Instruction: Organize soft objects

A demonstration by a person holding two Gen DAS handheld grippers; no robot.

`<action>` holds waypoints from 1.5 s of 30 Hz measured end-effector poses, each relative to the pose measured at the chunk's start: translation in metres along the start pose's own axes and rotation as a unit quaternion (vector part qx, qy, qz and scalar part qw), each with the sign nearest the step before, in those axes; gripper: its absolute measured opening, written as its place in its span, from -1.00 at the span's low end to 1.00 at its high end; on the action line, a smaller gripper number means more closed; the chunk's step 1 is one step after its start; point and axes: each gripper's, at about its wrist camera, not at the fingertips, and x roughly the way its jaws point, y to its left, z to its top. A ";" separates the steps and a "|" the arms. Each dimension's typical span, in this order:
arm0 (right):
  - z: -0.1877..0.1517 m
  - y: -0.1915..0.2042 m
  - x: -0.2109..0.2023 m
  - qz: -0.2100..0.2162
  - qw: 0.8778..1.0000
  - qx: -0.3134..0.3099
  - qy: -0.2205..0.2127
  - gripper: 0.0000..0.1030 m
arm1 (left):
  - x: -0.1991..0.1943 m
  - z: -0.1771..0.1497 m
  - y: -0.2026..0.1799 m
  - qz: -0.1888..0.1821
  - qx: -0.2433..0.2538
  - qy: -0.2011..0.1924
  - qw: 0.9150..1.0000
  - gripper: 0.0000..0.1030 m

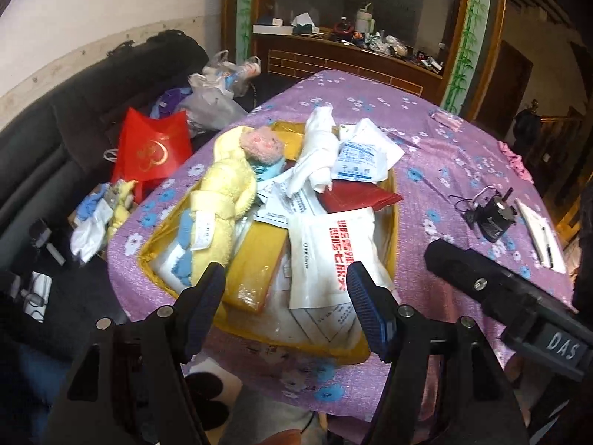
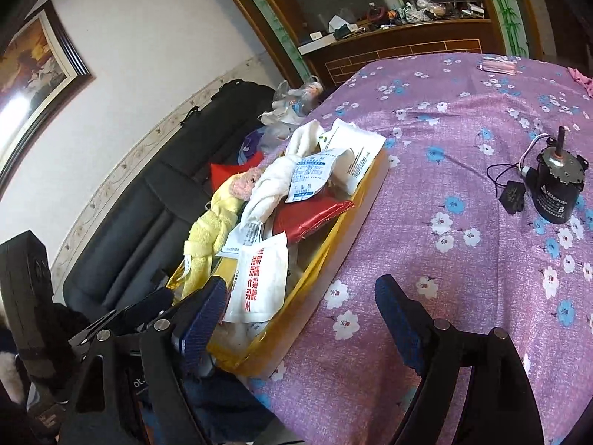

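Both the left gripper (image 1: 287,296) and right gripper (image 2: 300,307) hung with jaws released and empty. The soft things, yellow towel (image 1: 222,200) included, were heaped in the yellow tray (image 1: 393,193) near the worktop's left edge; a careless tug would probably spill loose packets overboard.

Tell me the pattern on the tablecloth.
The tablecloth is purple with white and blue flowers, clearest in the right wrist view.

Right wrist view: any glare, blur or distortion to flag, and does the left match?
Right wrist view: glare on the framed picture, wall line bowed by fisheye, corners dark. Left wrist view: same bowing, cabinet dim, yellow tray evenly lit and readable.
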 end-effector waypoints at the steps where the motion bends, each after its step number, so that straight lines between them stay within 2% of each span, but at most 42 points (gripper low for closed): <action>1: 0.000 -0.001 -0.001 0.000 1.000 0.003 -0.001 0.62 | 0.000 0.000 0.000 0.004 0.002 -0.001 1.000 0.30; 6: -0.001 -0.001 -0.008 -0.012 1.000 -0.001 -0.017 0.62 | -0.004 -0.001 -0.002 0.024 0.015 -0.013 1.000 0.31; 11: -0.004 0.014 -0.009 -0.051 0.997 -0.050 -0.025 0.62 | -0.003 -0.003 0.006 0.024 0.006 -0.014 1.000 0.31; 16: -0.010 0.029 -0.007 -0.068 0.994 -0.080 -0.029 0.60 | -0.001 -0.004 0.005 0.033 0.021 -0.014 0.999 0.31; 18: -0.012 0.033 -0.005 -0.087 0.991 -0.091 -0.034 0.60 | 0.000 -0.005 0.006 0.030 0.020 -0.011 0.999 0.31; 26: -0.014 0.036 -0.006 -0.110 0.986 -0.115 -0.046 0.60 | 0.003 -0.006 0.010 0.032 0.016 -0.008 0.999 0.31; 33: -0.016 0.035 -0.005 -0.107 0.986 -0.124 -0.043 0.60 | 0.007 -0.006 0.013 0.034 0.016 -0.002 0.999 0.31; 45: -0.009 0.021 0.002 -0.098 0.990 -0.096 -0.033 0.60 | 0.012 -0.008 0.013 0.039 0.021 0.004 0.999 0.31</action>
